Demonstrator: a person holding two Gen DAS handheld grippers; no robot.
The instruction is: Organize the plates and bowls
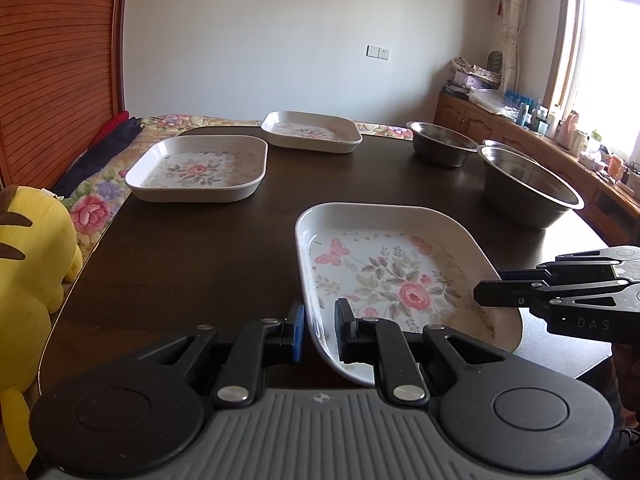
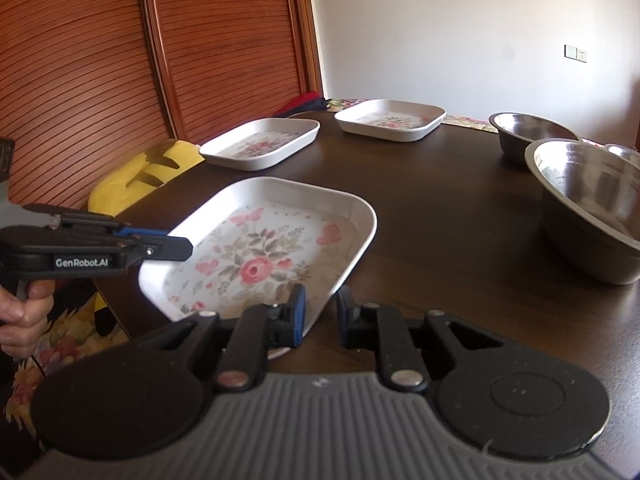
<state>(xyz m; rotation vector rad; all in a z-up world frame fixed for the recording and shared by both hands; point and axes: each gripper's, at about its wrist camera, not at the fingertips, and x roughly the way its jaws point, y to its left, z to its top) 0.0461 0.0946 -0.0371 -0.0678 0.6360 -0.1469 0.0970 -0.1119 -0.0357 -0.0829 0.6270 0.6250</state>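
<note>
Near plate (image 1: pixel 394 276) sits at the counter's (image 1: pixel 208 248) front edge. Left gripper (image 1: pixel 320 330) straddles its left rim, right gripper (image 2: pixel 320 312) its right rim, both jaws parted, not yet clenched. It looks light, stiff, glossy and slippery, so pinch the raised rim squarely.

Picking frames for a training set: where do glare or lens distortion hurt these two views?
Left wrist view: window blown out white, wardrobe bowed by the fisheye. Right wrist view: evenly lit, wardrobe slats curve strongly, big bowl shows soft sheen; nearest plate stays sharp.
</note>
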